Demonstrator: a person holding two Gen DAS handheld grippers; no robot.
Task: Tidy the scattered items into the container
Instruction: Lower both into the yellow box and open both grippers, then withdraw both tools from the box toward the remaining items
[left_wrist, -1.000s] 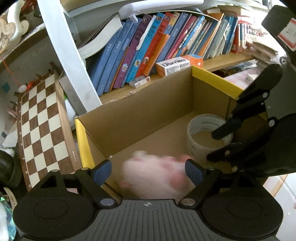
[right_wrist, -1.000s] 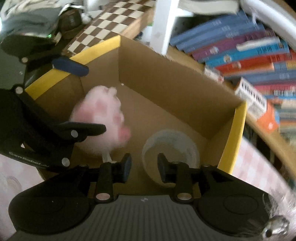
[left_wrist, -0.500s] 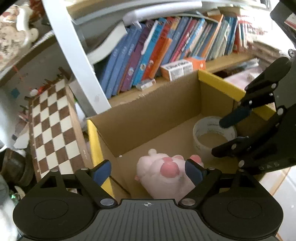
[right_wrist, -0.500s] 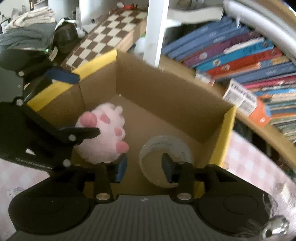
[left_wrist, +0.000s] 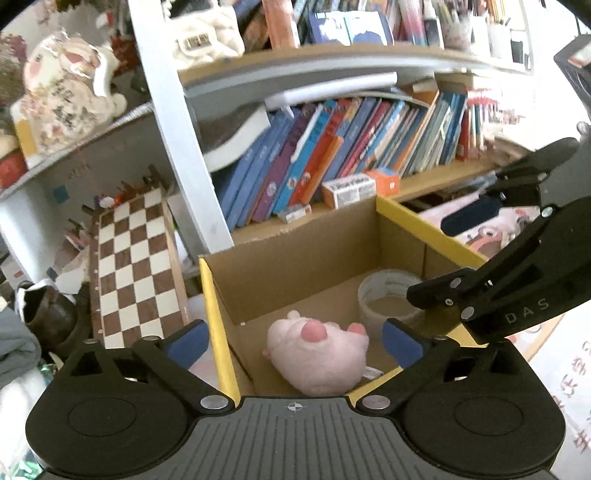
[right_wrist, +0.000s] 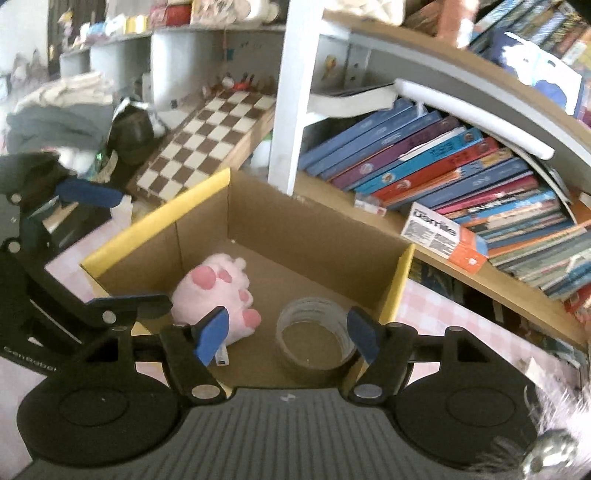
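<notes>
We hold both grippers above an open cardboard box (left_wrist: 306, 251) with yellow-taped rims, set before a shelf of leaning books (left_wrist: 332, 155). Our left gripper (left_wrist: 293, 338) is spread wide and grasps nothing; its blue pads (left_wrist: 184, 338) stand over the box's left wall and near corner. Our right gripper (right_wrist: 288, 330) is likewise released, jaws apart and empty, poised over the near edge of the box.

Inside, a pink plush toy (right_wrist: 216, 299) lies on the box floor toward the left wall, its paw pads turned up. Beside it, toward the right wall and not touching it as far as we can see, a roll of clear tape (right_wrist: 314, 341) lies flat on the floor. From the left wrist view the same toy (left_wrist: 317, 354) sits near the front, with the tape (left_wrist: 388, 299) behind and to its right, partly hidden by our right gripper's arm. A small white item (right_wrist: 221, 358) lies just in front of the toy; we cannot tell what it is.

A chessboard (left_wrist: 136, 266) leans to the left of the box, and a small white-and-orange carton (right_wrist: 441, 234) rests on the shelf behind it.
</notes>
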